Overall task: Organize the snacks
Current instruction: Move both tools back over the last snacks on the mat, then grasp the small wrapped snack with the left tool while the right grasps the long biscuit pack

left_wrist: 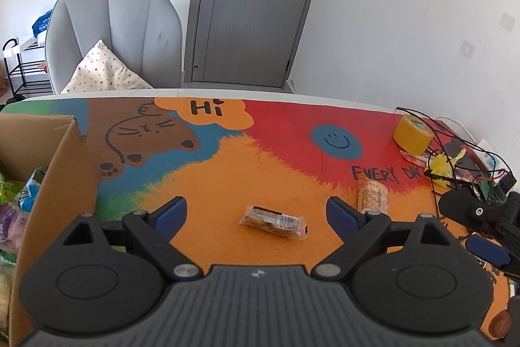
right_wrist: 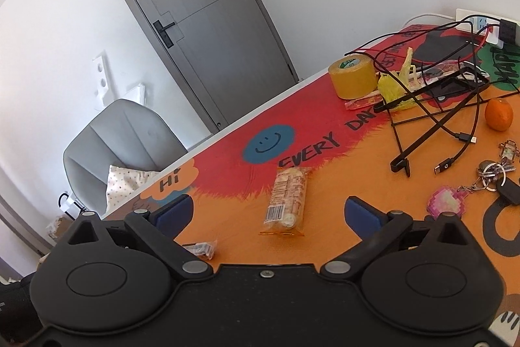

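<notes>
Here: both hand-held grippers hover over the surface, jaws apart, nothing gripped.

Left hand-held gripper: dark-labelled snack packet lies flat at lower centre of frame, in the gap ahead of the fingers, orange mat bare around it. Cardboard box wall at left edge, snacks inside. Right hand-held gripper: orange snack packet lies lengthwise at frame centre, between the fingers. Cables, tape roll crowd upper right.

Snack packs on the bench: two, dark-labelled snack pack, orange snack pack
Cardboard box: one
Tape roll: one
Orange: one
Grippers: two, left gripper, right gripper
</notes>
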A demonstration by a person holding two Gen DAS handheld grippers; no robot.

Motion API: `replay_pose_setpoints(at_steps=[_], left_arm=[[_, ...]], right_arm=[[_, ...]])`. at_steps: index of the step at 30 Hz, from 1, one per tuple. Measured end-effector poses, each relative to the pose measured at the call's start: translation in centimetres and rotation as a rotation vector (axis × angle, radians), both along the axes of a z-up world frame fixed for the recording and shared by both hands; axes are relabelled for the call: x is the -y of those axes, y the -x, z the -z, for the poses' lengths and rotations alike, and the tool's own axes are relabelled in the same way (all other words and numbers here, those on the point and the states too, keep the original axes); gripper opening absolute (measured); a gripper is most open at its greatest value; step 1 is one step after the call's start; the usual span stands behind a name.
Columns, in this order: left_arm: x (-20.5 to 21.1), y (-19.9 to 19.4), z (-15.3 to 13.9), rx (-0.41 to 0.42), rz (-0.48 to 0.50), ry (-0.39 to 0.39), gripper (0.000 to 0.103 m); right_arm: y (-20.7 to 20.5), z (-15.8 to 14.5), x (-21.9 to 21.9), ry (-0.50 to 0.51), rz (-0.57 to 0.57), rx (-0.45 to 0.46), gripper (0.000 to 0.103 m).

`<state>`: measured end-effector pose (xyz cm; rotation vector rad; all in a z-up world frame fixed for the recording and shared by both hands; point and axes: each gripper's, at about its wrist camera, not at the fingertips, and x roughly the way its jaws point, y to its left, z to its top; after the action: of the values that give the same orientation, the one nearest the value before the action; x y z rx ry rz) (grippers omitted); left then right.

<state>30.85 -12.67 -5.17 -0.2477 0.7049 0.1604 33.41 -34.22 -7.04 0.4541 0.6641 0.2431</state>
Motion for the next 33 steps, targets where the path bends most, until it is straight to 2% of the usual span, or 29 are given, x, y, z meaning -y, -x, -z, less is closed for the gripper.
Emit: replay_pose_setpoints(at_steps=[4,7,23,31,33], left_arm=[[0.8,-1.4,1.0,-0.020,0.026,-0.032,0.092],[1.0,-2.3,1.7,-0.037,0.026,-0.014,0.092],[2.0,-6.2,5.5,-0.128,0.018,-0.042,0.092],[2.4,-6.2,6.2,-0.124,0.027,-0.076,0.091],[2.3,-6.1,6.2,-0.118,0.024,-0.083,0.084]], right_arm=[[-1.5,0.6,0.2,0.020,-0.006,-0.015,0.099],[-2.5,1.2,0.5,0.022,-0.011,-0.038,0.098],[-6.8,4.2,-1.5,0.077,-0.043,-0.124,0.096],[-8.2,5.3,-3.4,0.131,-0.064,-0.159,0.089],[-8.4,5.7,-3.9,0.144,-0.077,-0.167,0.078]])
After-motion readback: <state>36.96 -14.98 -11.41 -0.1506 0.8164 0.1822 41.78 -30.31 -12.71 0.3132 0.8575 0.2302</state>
